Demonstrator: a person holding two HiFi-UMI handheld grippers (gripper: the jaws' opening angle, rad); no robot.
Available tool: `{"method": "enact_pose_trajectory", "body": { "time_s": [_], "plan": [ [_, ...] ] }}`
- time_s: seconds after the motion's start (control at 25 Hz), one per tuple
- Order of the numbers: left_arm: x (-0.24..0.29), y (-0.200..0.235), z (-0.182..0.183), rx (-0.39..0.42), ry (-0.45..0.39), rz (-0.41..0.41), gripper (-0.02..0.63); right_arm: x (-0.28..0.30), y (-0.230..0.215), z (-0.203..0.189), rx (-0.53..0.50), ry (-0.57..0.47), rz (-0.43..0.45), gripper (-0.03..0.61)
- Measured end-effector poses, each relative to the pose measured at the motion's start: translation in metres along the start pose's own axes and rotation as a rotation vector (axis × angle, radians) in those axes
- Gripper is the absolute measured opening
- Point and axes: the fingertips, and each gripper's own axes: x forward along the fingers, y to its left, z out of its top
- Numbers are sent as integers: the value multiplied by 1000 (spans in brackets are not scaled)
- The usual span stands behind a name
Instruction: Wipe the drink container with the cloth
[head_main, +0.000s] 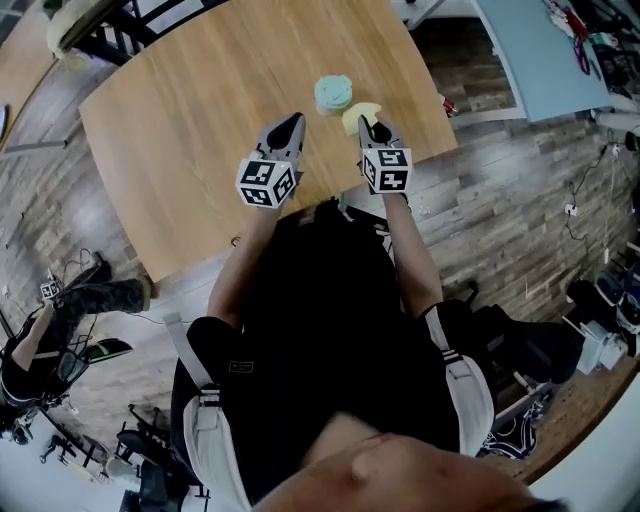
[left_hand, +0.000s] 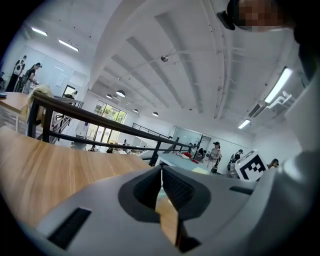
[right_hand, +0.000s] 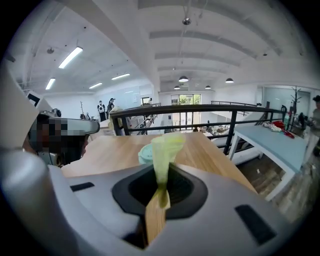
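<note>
Pinching cloth (right_hand: 167, 145), right hand-held gripper (head_main: 372, 124), left hand-held gripper (head_main: 290, 120) closed (empty).

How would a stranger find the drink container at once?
On the big wooden table, look toward the right side. The drink container sits just beyond the right tool; it is round and mint green, while the cloth beside it, held by that tool, is pale yellow.

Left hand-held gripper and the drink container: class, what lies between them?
Nothing: in the head view only bare table separates the left hand-held gripper from the drink container. The cloth is aside, pinched in the right hand-held gripper.
</note>
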Motion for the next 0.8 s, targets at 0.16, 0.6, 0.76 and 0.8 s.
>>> {"method": "enact_pose_trajectory", "body": {
  "time_s": [0.16,0.6,0.76,0.8],
  "plan": [
    [-14,-5,11,9,-36,9,25,-19,8,9,30,-55,-17,43],
    [-45,-25,55,111,-152,14,25,-69,32,49,45,-245,-2,43],
    [-49,-32,54,132,-135,13,25,-83,35,58,42,-279,-8,43],
    [-51,-35,56,151,-137,15,25,-87,36,60,45,-286,-11,43]
  ]
}}
